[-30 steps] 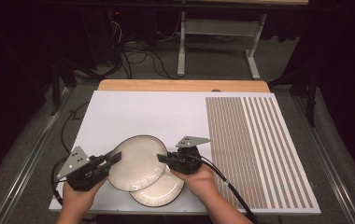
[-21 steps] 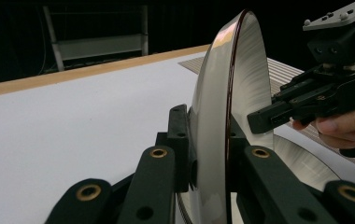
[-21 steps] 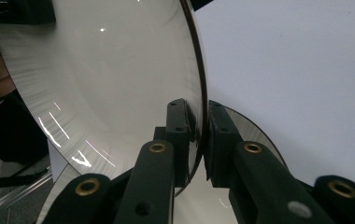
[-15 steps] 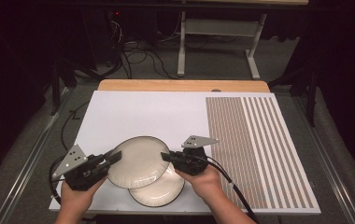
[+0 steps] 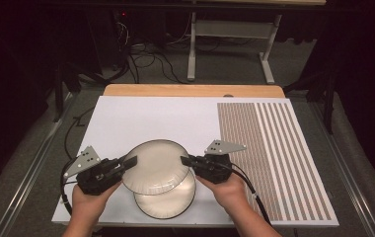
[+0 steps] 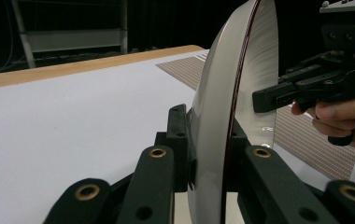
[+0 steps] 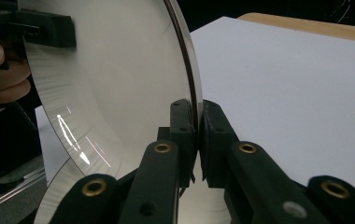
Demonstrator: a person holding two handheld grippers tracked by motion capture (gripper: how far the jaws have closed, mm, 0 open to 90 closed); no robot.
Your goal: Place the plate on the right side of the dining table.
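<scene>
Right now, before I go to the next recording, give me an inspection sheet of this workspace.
Surface: white board on a wooden table, striped panel along its right part.
Job's things: upper plate held off the board, overlapping the lower plate that lies flat.
Clutter: nothing seen.
Grippers: left gripper shut on the upper plate's left rim; right gripper shut on its right rim, jaws just closed onto it.
Cables: one trails from each gripper, right cable; floor cables beyond the table.
Surroundings: dark room, metal frame legs behind the table.
</scene>
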